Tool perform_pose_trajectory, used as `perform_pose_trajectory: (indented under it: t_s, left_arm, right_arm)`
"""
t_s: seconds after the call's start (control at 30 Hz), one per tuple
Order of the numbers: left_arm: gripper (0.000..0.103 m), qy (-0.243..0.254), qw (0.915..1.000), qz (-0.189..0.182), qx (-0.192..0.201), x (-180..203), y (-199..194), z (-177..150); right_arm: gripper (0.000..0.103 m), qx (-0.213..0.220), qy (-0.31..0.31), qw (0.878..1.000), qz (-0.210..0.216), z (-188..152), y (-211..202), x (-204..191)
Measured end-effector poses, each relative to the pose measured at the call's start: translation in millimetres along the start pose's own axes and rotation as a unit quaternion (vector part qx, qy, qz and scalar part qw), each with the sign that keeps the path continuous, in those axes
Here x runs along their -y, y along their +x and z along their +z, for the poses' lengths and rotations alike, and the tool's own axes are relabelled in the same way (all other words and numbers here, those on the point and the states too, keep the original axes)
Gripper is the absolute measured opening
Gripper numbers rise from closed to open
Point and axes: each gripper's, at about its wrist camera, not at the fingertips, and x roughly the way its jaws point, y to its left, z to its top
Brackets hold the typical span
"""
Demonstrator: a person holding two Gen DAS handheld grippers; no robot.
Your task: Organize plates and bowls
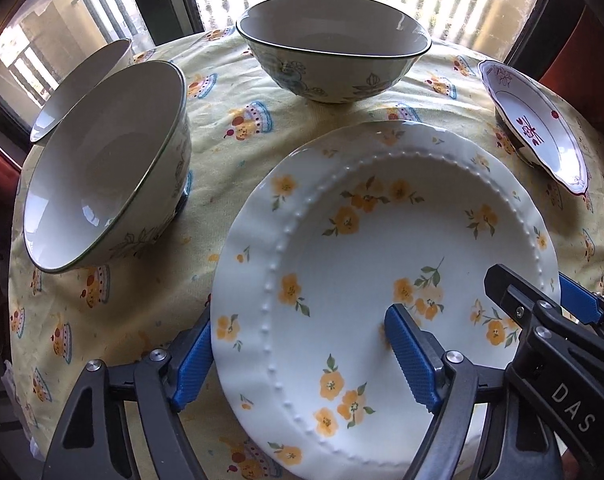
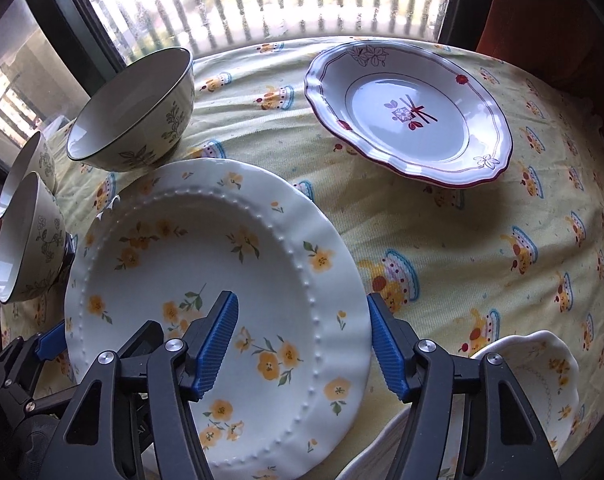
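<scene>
Left gripper [image 1: 302, 356] and right gripper [image 2: 302, 344] each straddling opposite rims of the yellow-flowered plate [image 1: 365, 248], pad contact not discernible, plate on the yellow tablecloth [image 2: 461, 220] between three bowls [image 1: 106, 168] and a red-trimmed plate [image 2: 409, 116].

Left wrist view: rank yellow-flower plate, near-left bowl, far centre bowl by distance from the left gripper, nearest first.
1. Yellow-flower plate: its left rim sits between the left gripper fingers.
2. Near-left bowl: left of the plate, on the tablecloth.
3. Far centre bowl: beyond the plate, by the window.
</scene>
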Motion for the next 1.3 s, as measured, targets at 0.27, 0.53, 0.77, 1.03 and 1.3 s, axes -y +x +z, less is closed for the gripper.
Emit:
perform_pose_trajectory:
  t_s: [0.27,0.53,0.77,1.03,1.3]
  left_arm:
    - [0.078,-0.007,0.9998,0.0,-0.019,-27.8,-7.3,-34.9]
    - [0.077,-0.008,0.9998,0.002,-0.016,-38.6,-8.3,-40.1]
    - [0.079,0.011,0.9999,0.0,-0.002,-33.4,-1.2,-25.6]
    - [0.078,0.04,0.9991,-0.01,0.007,-33.8,-12.8,-26.2]
    - [0.078,0.056,0.9976,-0.031,0.026,-30.1,-42.2,-32.3]
  right_arm:
    - [0.068,-0.028,-0.006,1.0,0.012,-38.2,-10.6,-19.0]
    - [0.056,-0.032,-0.004,0.999,0.011,-51.2,-11.8,-26.7]
    - [0.057,-0.024,-0.003,1.0,-0.006,-48.6,-3.7,-29.9]
    - [0.057,-0.023,-0.006,0.999,-0.025,-51.7,-13.5,-36.5]
    - [0.057,-0.005,0.009,0.999,-0.051,-68.7,-53.5,-37.0]
